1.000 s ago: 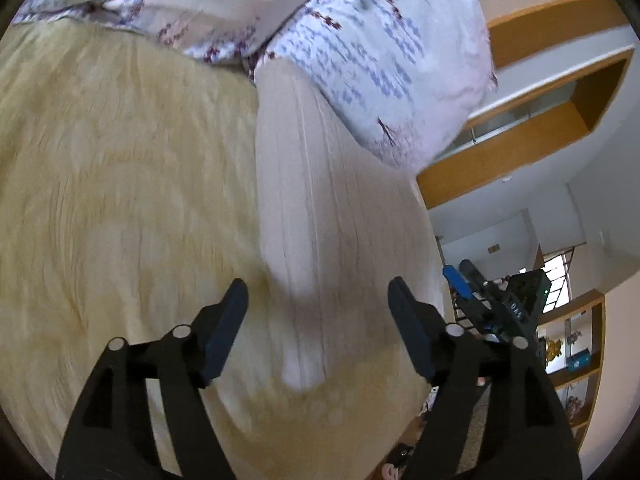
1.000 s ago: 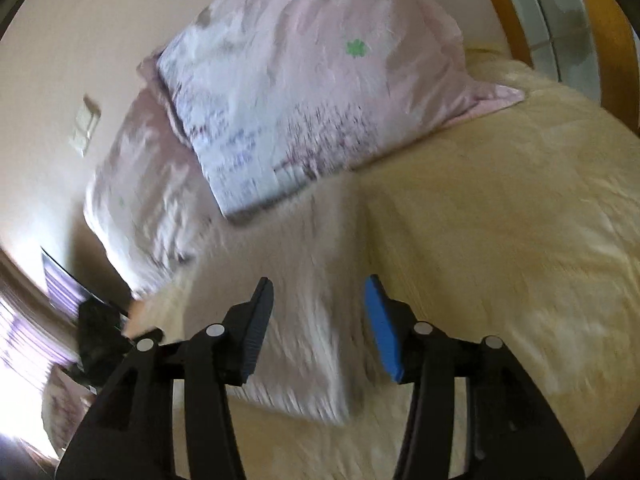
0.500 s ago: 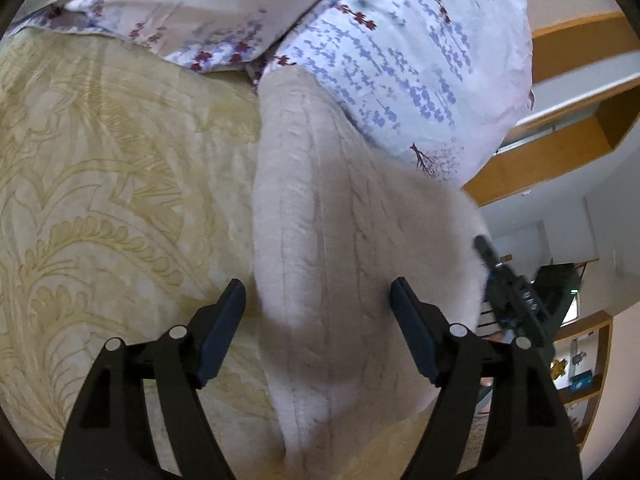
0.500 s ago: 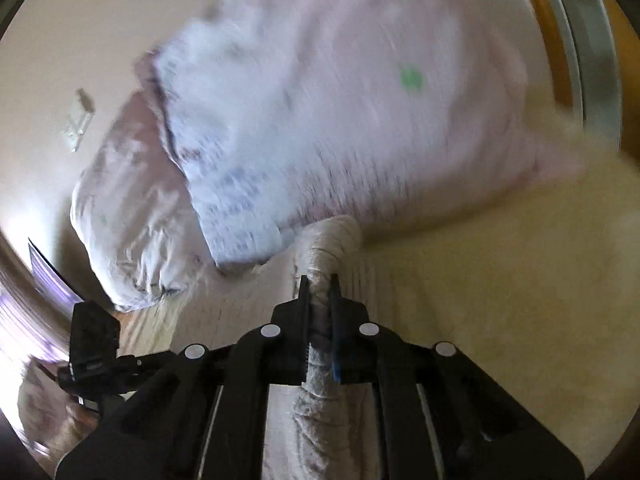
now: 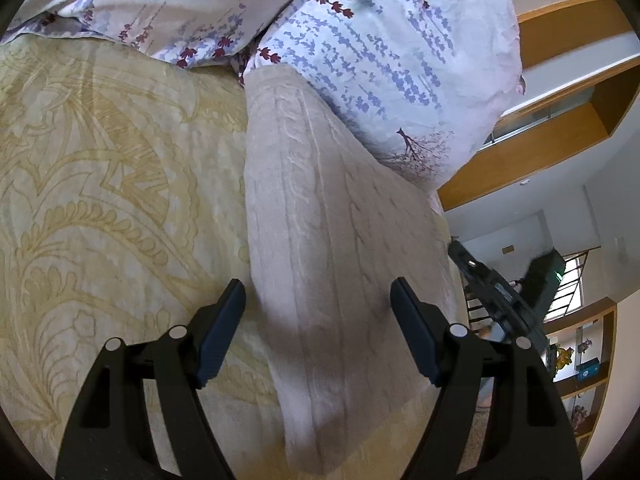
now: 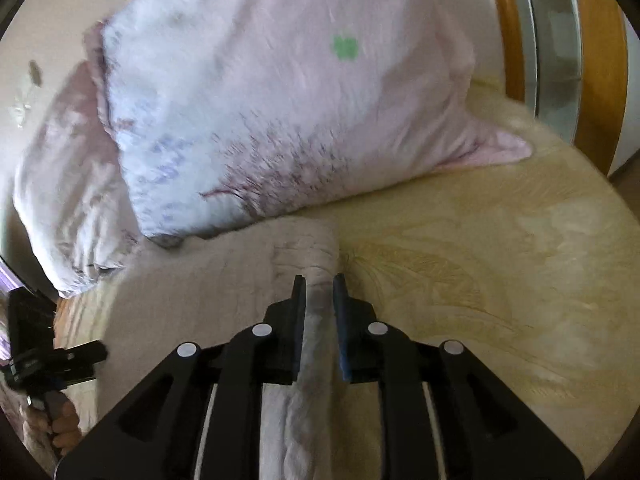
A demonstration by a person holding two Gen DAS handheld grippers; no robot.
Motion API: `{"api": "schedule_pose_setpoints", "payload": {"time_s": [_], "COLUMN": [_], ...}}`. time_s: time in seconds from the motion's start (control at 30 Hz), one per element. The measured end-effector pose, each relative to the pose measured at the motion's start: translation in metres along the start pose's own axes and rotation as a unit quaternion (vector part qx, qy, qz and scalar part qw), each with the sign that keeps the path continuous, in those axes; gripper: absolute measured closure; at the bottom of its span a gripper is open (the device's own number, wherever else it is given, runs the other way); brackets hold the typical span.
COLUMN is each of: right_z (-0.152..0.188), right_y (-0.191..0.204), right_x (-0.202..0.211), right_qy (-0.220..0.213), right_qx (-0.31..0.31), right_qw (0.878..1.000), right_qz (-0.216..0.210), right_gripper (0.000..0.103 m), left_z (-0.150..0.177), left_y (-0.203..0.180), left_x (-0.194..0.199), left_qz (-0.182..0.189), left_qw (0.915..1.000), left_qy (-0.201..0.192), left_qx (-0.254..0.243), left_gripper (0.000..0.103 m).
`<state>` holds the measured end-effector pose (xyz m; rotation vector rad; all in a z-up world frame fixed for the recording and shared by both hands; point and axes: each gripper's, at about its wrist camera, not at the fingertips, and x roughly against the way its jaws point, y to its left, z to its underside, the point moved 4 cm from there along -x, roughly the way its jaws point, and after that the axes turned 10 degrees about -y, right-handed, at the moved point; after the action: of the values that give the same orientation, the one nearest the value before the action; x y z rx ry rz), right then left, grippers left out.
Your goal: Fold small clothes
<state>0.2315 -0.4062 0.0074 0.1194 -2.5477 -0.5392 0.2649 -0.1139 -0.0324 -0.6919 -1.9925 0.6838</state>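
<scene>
A cream knit point(image 5: 320, 240) is laid on the bed point(image 5: 100, 160) against the pillows point(image 5: 380, 40). Its bunched edge is pinched in the right gripper point(image 6: 319, 292), whose fingers are easing apart, probably for regripping. The left gripper point(image 5: 318, 312) is held wide open over the cloth, ready to pin it.
</scene>
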Motion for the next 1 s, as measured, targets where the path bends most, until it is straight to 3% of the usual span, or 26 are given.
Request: {"api": "schedule_pose_setpoints", "payload": {"time_s": [0.17, 0.3, 0.5, 0.53, 0.6, 0.63, 0.87, 1.0], "right_z": [0.022, 0.049, 0.043, 0.040, 0.030, 0.025, 0.024, 0.028], "right_y": [0.023, 0.020, 0.013, 0.011, 0.004, -0.002, -0.025, -0.031], "right_x": [0.027, 0.000, 0.005, 0.010, 0.017, 0.019, -0.013, -0.027], "right_qy": [0.013, 0.071, 0.069, 0.065, 0.049, 0.041, 0.103, 0.124], "right_qx": [0.039, 0.055, 0.008, -0.005, -0.042, -0.060, -0.151, -0.169], "right_qw": [0.998, 0.996, 0.997, 0.997, 0.996, 0.995, 0.980, 0.974], "right_qz": [-0.050, -0.018, -0.043, -0.051, -0.062, -0.062, -0.075, -0.084], "right_gripper": [0.088, 0.083, 0.082, 0.075, 0.036, 0.031, 0.031, 0.031], "left_z": [0.011, 0.016, 0.019, 0.018, 0.015, 0.013, 0.003, -0.001], "left_y": [-0.003, -0.005, -0.008, -0.009, -0.008, -0.008, -0.010, -0.009], "left_x": [0.004, -0.002, -0.004, -0.005, -0.004, -0.003, -0.008, -0.013], "left_qz": [0.009, 0.004, 0.001, 0.002, 0.000, -0.002, -0.001, 0.003], "left_qw": [0.9999, 0.9999, 0.9998, 0.9998, 0.9998, 0.9999, 0.9997, 0.9997], "left_qy": [0.003, 0.011, 0.017, 0.016, 0.012, 0.010, 0.010, 0.017], "left_qx": [-0.005, -0.008, -0.013, -0.012, -0.013, -0.014, -0.024, -0.017], "left_gripper": [0.028, 0.028, 0.026, 0.025, 0.025, 0.025, 0.025, 0.025]}}
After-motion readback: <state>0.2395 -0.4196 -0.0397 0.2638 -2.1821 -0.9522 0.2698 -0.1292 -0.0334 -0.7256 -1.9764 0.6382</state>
